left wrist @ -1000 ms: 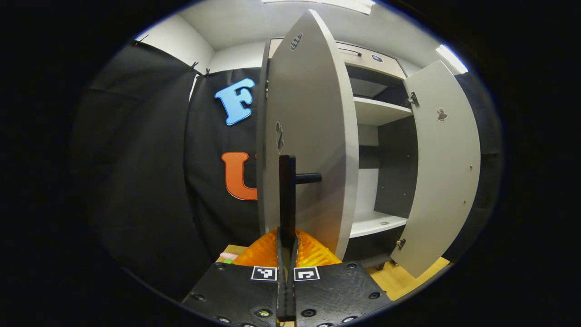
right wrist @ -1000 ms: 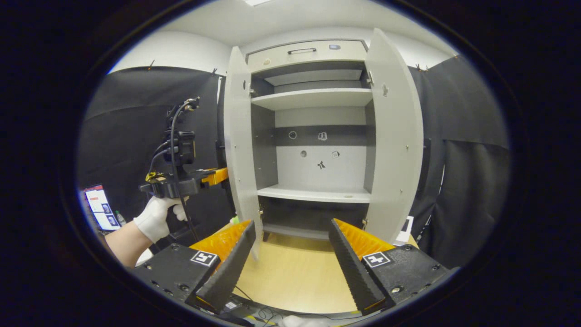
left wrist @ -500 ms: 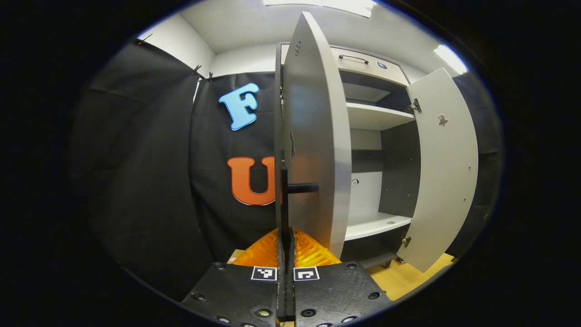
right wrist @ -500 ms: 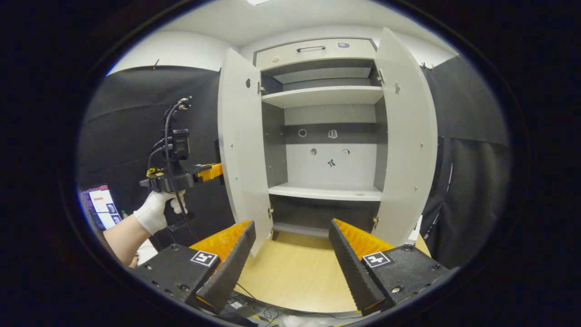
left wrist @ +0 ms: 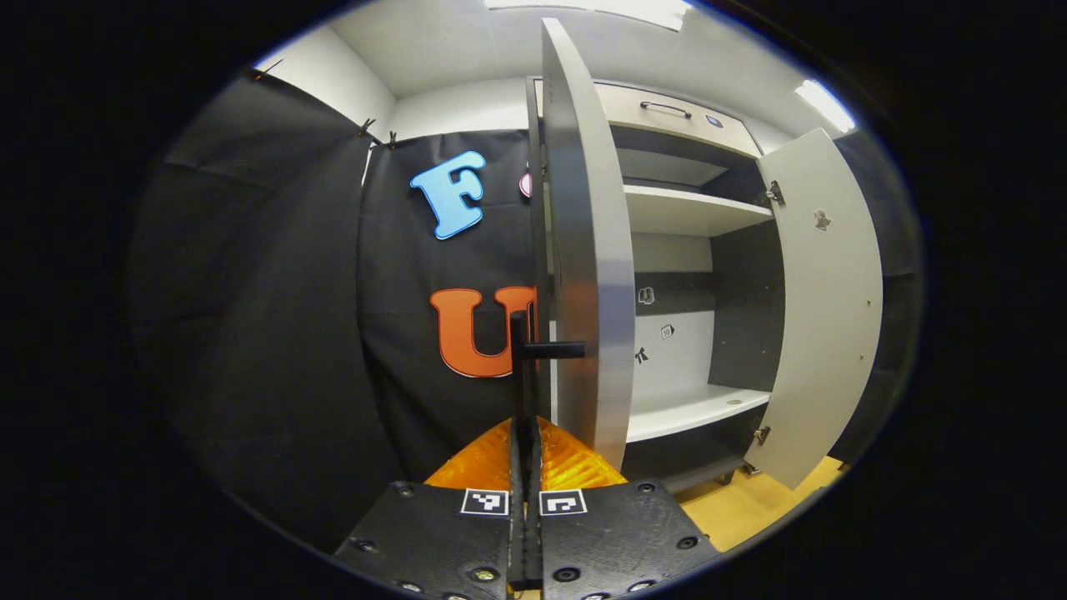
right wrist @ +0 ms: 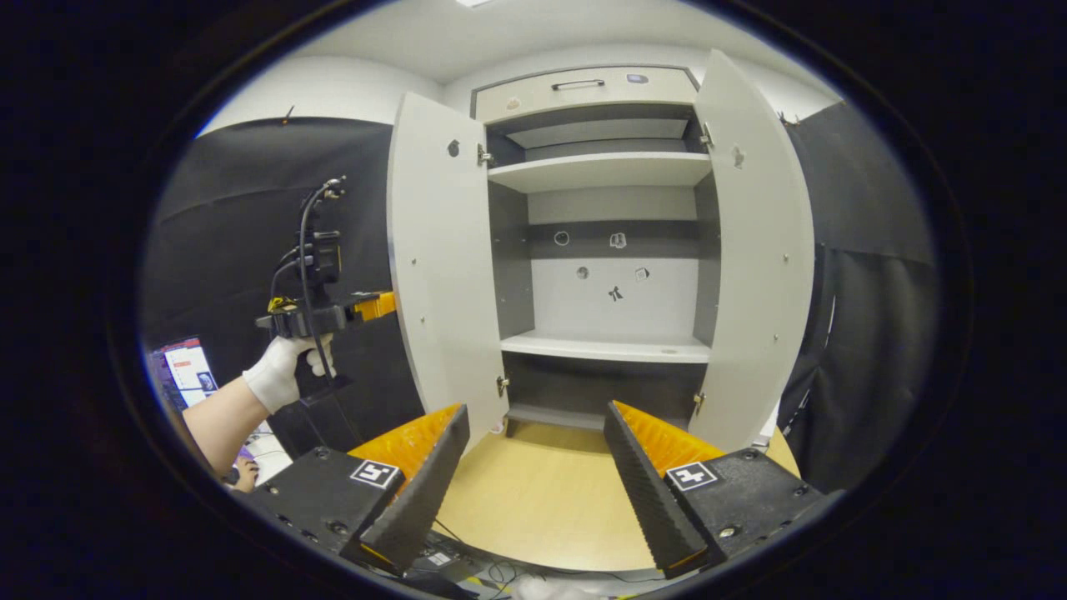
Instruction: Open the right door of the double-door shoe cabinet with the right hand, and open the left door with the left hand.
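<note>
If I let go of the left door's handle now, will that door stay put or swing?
The left door is a rigid flat panel on hinges, so it probably won't flex. Nothing visibly latches it open, so it may drift. The left tool is clamped on its handle.

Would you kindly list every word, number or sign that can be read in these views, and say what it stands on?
No text reads clearly.
The small stickers on the cabinet's back panel: too small to read.
The square markers on the right tongs: patterns, no letters.
The screen beside the gloved hand: blurred.
</note>
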`<state>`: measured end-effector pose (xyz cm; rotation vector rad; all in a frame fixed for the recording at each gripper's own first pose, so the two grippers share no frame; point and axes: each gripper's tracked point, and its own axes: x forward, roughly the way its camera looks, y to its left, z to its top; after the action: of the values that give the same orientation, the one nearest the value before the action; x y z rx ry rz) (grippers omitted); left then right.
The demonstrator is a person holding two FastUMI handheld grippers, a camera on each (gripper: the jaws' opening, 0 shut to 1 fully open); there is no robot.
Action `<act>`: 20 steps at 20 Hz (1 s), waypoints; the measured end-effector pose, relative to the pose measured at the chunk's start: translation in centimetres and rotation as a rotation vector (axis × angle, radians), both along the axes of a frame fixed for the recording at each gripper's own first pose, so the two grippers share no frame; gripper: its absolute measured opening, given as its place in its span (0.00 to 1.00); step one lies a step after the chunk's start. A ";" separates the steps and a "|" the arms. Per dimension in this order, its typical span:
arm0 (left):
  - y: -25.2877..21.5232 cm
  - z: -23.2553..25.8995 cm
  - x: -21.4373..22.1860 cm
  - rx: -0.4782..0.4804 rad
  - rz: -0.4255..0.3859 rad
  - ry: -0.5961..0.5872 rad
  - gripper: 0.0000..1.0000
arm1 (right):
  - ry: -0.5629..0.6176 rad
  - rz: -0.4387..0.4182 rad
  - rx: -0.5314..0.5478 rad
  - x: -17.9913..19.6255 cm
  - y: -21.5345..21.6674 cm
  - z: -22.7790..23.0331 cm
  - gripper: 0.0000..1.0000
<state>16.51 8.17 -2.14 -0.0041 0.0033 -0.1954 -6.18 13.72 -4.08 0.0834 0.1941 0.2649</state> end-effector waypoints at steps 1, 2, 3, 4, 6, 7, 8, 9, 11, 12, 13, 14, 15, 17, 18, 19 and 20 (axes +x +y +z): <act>0.1 0.0 0.0 -0.001 0.004 0.005 0.00 | -0.003 0.000 0.000 0.0 0.0 0.0 1.00; 0.1 0.1 0.0 -0.009 0.009 0.003 0.00 | -0.001 -0.005 -0.004 0.1 0.0 0.0 1.00; 0.0 0.0 0.1 -0.014 0.013 0.008 0.08 | 0.000 -0.005 -0.004 0.2 -0.1 -0.2 1.00; 0.1 0.0 0.0 -0.013 0.016 0.007 0.00 | 0.003 -0.005 -0.003 0.1 0.0 -0.2 1.00; 0.0 -0.1 -0.1 -0.016 0.012 0.012 0.00 | 0.005 -0.008 -0.004 -0.1 -0.2 -0.4 1.00; 0.0 -0.1 -0.2 -0.016 0.011 0.016 0.01 | 0.009 -0.010 -0.003 -0.1 -0.3 -0.6 1.00; 0.2 -0.1 -0.2 -0.013 0.012 0.016 0.01 | 0.011 -0.015 0.001 -0.1 -0.4 -0.7 1.00; 0.3 -0.3 -0.4 -0.007 0.008 0.019 0.02 | 0.013 -0.019 0.005 -0.1 -0.6 -0.6 1.00; 1.8 -0.4 -0.4 0.038 0.069 0.005 0.07 | 0.014 -0.026 0.011 -0.1 -0.8 -0.7 1.00; 2.6 -0.4 -0.6 0.035 0.086 0.000 0.21 | 0.016 -0.027 0.011 -0.1 -0.8 -0.8 1.00; 3.1 -0.7 -0.7 0.014 0.100 0.004 0.35 | 0.019 -0.026 0.009 -0.1 -0.7 -0.9 1.00; 3.6 -0.9 -1.0 -0.010 0.107 0.013 0.69 | 0.023 -0.023 0.005 -0.1 -0.6 -1.1 1.00; 3.8 -1.2 -1.2 -0.022 0.107 0.019 0.67 | 0.025 -0.022 0.006 0.0 -0.5 -1.2 1.00; 4.4 -1.5 -1.5 -0.002 0.118 0.022 0.96 | 0.031 -0.014 0.010 0.0 -0.3 -1.3 1.00; 5.0 -1.6 -1.8 0.019 0.144 0.018 0.98 | 0.030 -0.013 0.008 0.0 -0.2 -1.3 1.00; 5.5 -1.8 -2.3 0.038 0.159 0.014 0.97 | 0.029 -0.013 0.006 0.0 -0.3 -1.3 1.00; 5.6 -1.9 -2.9 0.048 0.164 0.013 0.96 | 0.027 -0.013 0.008 0.1 -0.3 -1.2 1.00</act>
<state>13.65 13.82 -4.02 0.0423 0.0203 -0.0313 -6.09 13.45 -5.29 0.0958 0.2195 0.2521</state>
